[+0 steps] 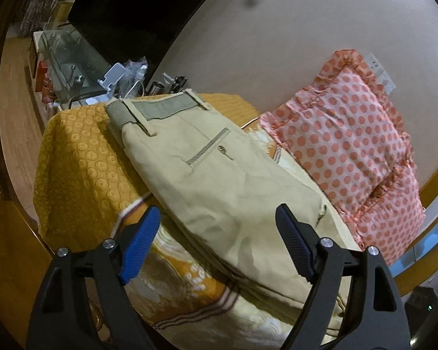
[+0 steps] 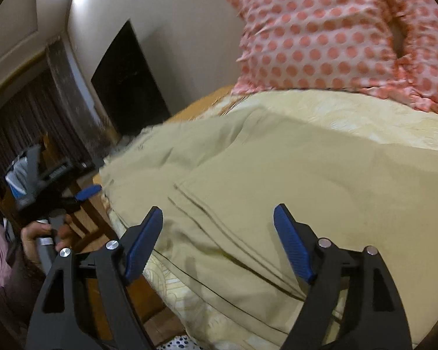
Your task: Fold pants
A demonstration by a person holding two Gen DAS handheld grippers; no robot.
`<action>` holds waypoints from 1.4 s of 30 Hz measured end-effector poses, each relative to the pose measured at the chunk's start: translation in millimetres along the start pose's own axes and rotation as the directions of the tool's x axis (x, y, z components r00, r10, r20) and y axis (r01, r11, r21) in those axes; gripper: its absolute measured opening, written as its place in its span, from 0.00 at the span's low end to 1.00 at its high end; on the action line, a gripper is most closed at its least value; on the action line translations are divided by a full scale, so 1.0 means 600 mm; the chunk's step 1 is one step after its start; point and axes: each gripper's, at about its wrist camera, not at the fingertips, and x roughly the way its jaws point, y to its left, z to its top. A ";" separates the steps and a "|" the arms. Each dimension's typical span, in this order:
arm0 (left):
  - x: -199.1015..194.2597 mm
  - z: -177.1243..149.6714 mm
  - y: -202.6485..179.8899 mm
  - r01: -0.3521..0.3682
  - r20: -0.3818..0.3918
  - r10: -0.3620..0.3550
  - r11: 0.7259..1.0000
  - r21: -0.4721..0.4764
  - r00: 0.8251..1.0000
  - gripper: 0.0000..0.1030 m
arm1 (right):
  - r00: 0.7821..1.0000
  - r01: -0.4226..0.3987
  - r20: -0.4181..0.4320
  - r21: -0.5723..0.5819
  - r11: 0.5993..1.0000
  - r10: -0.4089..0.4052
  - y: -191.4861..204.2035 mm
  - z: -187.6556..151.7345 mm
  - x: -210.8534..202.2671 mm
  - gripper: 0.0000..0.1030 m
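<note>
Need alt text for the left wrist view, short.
Beige folded cotton pants lie on a yellow patterned bedspread, waistband at the far end. The open left tool hovers over their near end; a pink polka-dot pillow sits to the right.

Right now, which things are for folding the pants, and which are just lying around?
For the job: khaki pants, left gripper, right gripper, both open and holding nothing.

Just lying about: polka-dot pillow, yellow bedspread, cluttered glass side table.

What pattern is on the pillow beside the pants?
Coral polka dots on pale pink pillow; clearest in left wrist view.
</note>
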 end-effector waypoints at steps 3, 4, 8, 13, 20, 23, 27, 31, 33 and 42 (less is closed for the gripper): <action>0.013 0.009 0.005 -0.017 -0.009 0.016 1.000 -0.010 1.000 0.78 | 1.000 -0.008 0.015 0.037 0.999 0.008 -0.009 0.003 -0.007 0.78; 0.014 0.011 0.006 -0.020 -0.010 0.020 1.000 -0.011 1.000 0.78 | 1.000 -0.012 0.016 0.042 0.999 0.011 -0.010 0.005 -0.009 0.78; 0.033 0.032 0.010 -0.025 -0.028 0.024 0.999 -0.045 0.999 0.73 | 0.999 -0.037 0.008 0.048 0.998 0.037 -0.007 -0.009 -0.008 0.78; 0.066 0.060 0.013 -0.055 -0.092 0.048 0.996 -0.074 0.995 0.13 | 0.998 -0.055 0.028 0.063 0.996 0.054 -0.020 -0.019 -0.027 0.78; 0.017 0.057 -0.239 0.094 0.005 -0.105 0.909 0.406 0.994 0.08 | 0.979 0.053 0.183 0.184 0.982 -0.087 -0.109 -0.014 -0.133 0.80; -0.002 -0.009 -0.367 0.269 -0.092 -0.268 0.759 0.594 0.959 0.08 | 0.948 0.103 0.261 0.289 0.952 -0.182 -0.163 -0.019 -0.197 0.81; -0.012 -0.169 -0.485 0.493 -0.355 -0.356 0.464 0.736 0.865 0.09 | 0.905 0.145 0.310 0.417 0.897 -0.290 -0.226 -0.034 -0.264 0.84; 0.015 -0.303 -0.494 0.539 -0.490 -0.227 0.297 0.788 0.842 0.12 | 0.912 0.066 0.314 0.523 0.850 -0.264 -0.276 -0.051 -0.287 0.86; 0.013 -0.326 -0.471 0.605 -0.566 -0.212 0.265 0.751 0.796 0.13 | 0.928 0.049 0.283 0.556 0.830 -0.244 -0.292 -0.052 -0.279 0.86; 0.058 -0.110 -0.350 0.515 -0.455 -0.281 0.657 0.550 0.845 0.64 | 0.983 0.141 0.031 0.516 0.845 -0.183 -0.301 -0.024 -0.170 0.79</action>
